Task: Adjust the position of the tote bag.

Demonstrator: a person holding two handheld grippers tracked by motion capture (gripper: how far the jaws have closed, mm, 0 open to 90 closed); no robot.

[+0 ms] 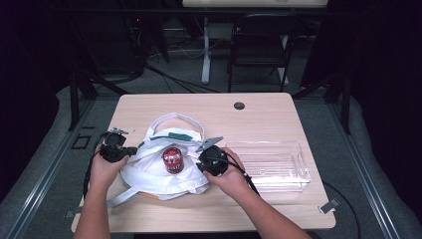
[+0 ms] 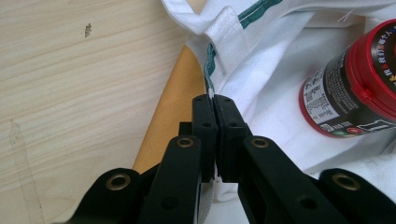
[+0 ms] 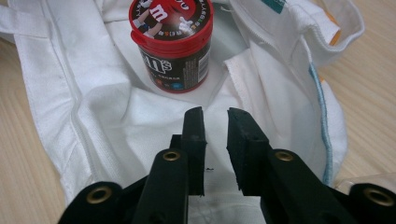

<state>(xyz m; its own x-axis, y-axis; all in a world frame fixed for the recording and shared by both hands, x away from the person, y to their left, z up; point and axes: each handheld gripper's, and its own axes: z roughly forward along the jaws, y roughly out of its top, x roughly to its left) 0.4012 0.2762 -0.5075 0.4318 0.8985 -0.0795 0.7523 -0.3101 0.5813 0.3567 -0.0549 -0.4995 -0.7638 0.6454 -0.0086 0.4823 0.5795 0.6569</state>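
A pale wooden worktop (image 1: pixel 259 117) is carrying everything. A white cloth bag (image 1: pixel 149 174) is lying on it. A clear plastic tray (image 1: pixel 271 164) is sitting just beside the bag.

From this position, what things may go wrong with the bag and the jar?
1. The left tool is shut on the bag edge. The jar stands upright on the loose cloth, so a pull could tip it.
2. The right tool is slightly open and short of the jar; closing now may catch cloth instead.
3. The tray lies beside the right hand; a wide swing could knock it.
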